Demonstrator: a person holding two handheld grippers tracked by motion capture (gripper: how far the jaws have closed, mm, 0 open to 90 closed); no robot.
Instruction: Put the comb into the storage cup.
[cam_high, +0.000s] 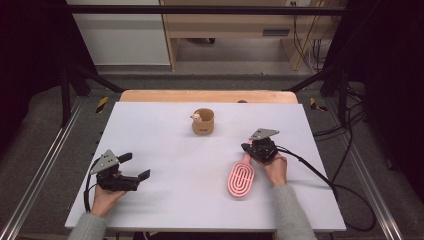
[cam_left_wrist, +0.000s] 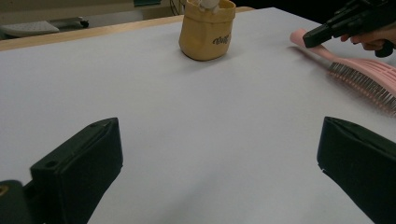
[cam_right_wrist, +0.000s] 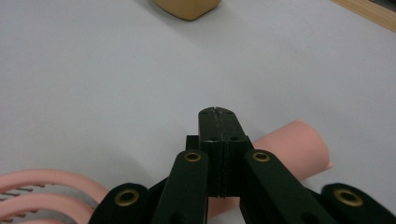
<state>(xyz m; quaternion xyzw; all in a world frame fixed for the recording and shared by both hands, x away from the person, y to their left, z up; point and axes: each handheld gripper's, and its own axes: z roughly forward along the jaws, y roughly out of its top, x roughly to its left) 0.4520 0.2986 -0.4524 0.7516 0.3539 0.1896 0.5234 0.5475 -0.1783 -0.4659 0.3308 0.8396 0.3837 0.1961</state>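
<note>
A pink hairbrush (cam_high: 241, 179) lies bristles-up on the white table (cam_high: 165, 145), right of centre, its handle pointing away from me. My right gripper (cam_high: 248, 147) rests over that handle. In the right gripper view its jaws (cam_right_wrist: 218, 116) are pressed together with nothing between them, and the pink handle (cam_right_wrist: 299, 144) lies under and behind them. My left gripper (cam_high: 136, 166) sits low at the front left, wide open and holding nothing. In the left gripper view the hairbrush (cam_left_wrist: 364, 74) and the right gripper (cam_left_wrist: 327, 30) show at the far right.
A small tan fabric pouch (cam_high: 203, 121) with something white poking out stands upright at the table's back centre, also seen in the left gripper view as the pouch (cam_left_wrist: 207, 30). A wooden strip (cam_high: 210, 96) edges the far side. Cables trail off the right edge.
</note>
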